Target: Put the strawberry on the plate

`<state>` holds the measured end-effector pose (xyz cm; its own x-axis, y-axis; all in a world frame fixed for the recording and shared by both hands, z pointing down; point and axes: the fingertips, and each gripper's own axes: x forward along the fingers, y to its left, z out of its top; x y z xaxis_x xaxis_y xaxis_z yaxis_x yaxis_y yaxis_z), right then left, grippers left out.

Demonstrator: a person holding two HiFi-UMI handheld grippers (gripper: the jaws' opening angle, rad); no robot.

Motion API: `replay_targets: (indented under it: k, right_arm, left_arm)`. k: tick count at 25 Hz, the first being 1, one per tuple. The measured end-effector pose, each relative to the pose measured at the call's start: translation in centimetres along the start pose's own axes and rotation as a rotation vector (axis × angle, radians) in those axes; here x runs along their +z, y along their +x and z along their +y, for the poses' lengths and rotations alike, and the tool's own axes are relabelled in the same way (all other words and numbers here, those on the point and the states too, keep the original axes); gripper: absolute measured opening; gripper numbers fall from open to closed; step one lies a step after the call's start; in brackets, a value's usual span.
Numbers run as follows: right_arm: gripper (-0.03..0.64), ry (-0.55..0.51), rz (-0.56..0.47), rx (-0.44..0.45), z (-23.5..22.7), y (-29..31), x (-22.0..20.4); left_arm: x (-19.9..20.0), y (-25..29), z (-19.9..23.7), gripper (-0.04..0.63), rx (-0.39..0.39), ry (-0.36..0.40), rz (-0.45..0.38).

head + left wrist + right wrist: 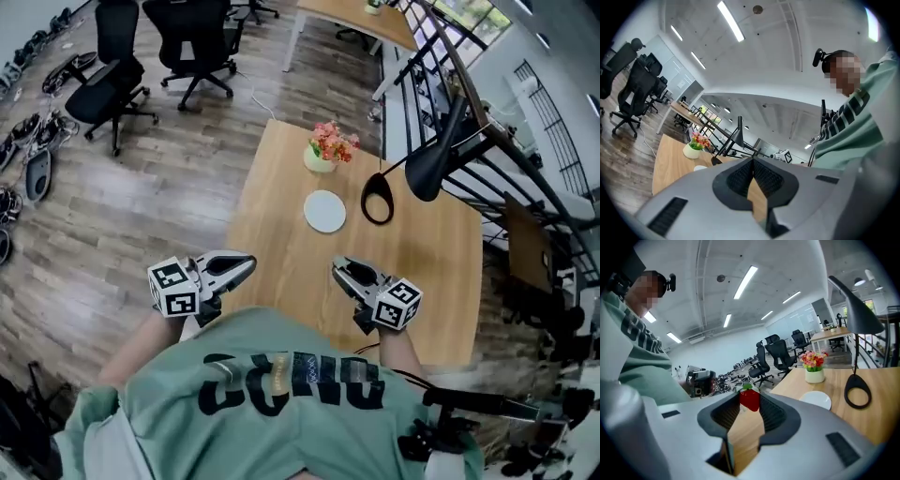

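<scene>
The small red strawberry with green leaves (750,398) was pinched at the tips of the right hand-held gripper (339,270), held over the near edge of the light wooden worktop (281,178). The left hand-held gripper (249,262) was pressed together, empty, by the near left corner. Bare wood was seen from there up to the round white plate (324,211) mid-worktop.

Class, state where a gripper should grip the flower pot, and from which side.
Across the round white body of the pot, coming in level from the side; the flowers spread over its top and likely rule out a grasp from above.
</scene>
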<state>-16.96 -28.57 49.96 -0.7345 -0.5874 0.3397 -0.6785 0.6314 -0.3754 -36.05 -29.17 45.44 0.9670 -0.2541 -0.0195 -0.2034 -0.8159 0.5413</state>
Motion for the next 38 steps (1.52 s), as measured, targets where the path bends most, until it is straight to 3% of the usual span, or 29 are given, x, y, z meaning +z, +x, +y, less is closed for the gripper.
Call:
replay_targets:
  k: [6, 11, 18, 29, 38]
  right_arm:
    - [0.132, -0.006, 0.004, 0.061, -2.1, 0.5, 0.1]
    - [0.132, 0.025, 0.000, 0.047, -4.0, 0.3, -1.2]
    - [0.132, 0.044, -0.024, 0.008, -6.0, -0.3, 0.5]
    - [0.132, 0.001, 0.009, -0.026, -13.0, 4.1, 1.3]
    - [0.132, 0.086, -0.021, -0.036, -18.9, 8.0, 0.4]
  left_arm:
    - [-1.0, 2.4, 0.1, 0.003, 0.031, -0.010, 0.039]
    - [-0.6, 2.9, 1.6, 0.003, 0.051, -0.004, 0.036]
    - [1.4, 4.6, 2.8, 0.003, 0.050, -0.009, 0.065]
    - [1.3, 8.2, 10.3, 0.003, 0.079, -0.043, 0.114]
    - [-0.4, 12.9, 18.0, 0.003, 0.093, -0.065, 0.171]
